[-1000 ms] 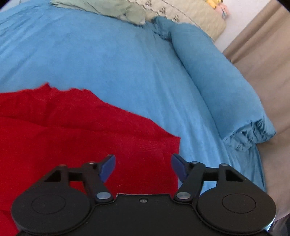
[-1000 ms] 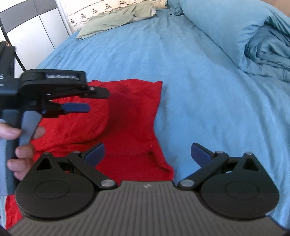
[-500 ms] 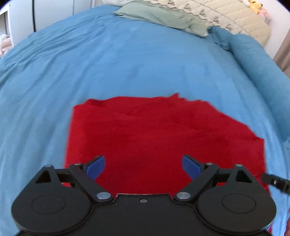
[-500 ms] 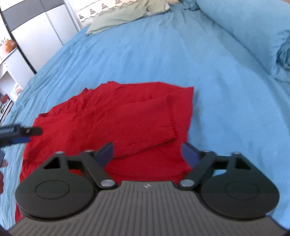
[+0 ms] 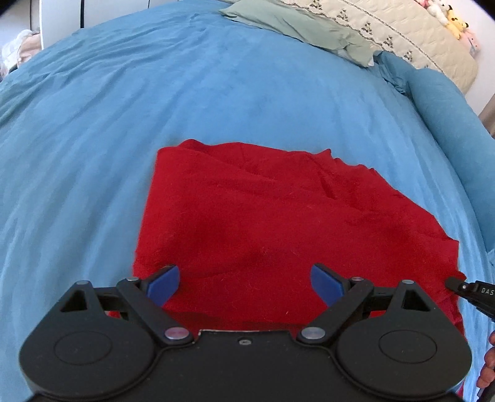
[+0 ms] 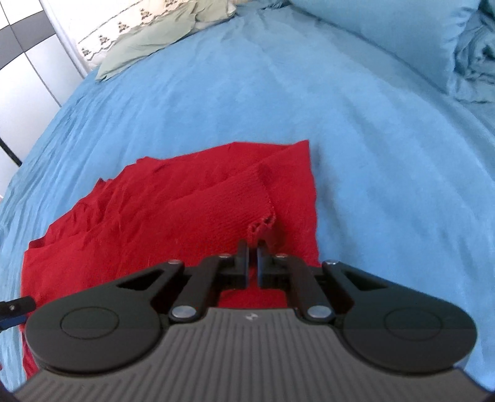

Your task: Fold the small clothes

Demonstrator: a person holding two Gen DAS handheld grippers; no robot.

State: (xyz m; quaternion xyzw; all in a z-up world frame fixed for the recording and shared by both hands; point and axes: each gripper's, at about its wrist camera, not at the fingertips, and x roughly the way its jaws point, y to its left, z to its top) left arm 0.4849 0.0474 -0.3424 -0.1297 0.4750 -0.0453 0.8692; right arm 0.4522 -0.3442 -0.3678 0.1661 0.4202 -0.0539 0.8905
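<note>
Right wrist view: our right gripper is pinched on the near hem of the red sweater lying on the blue bedsheet | left gripper spread over the opposite near edge, unclamped | step: gripping hem corners | next, we judge: clamp left, lift both evenly, fold away.

The near edge of the red sweater is lying hidden behind the body of the left gripper. In the right wrist view, the right gripper is covering the sweater's near hem too, and whether its closed fingertips are pinching the knit cuff is not possible to tell. The other gripper is showing only as a black tip at the frame edge. The plush toys at the headboard are appearing too small to identify. A hand is being cut off by the right edge.
</note>
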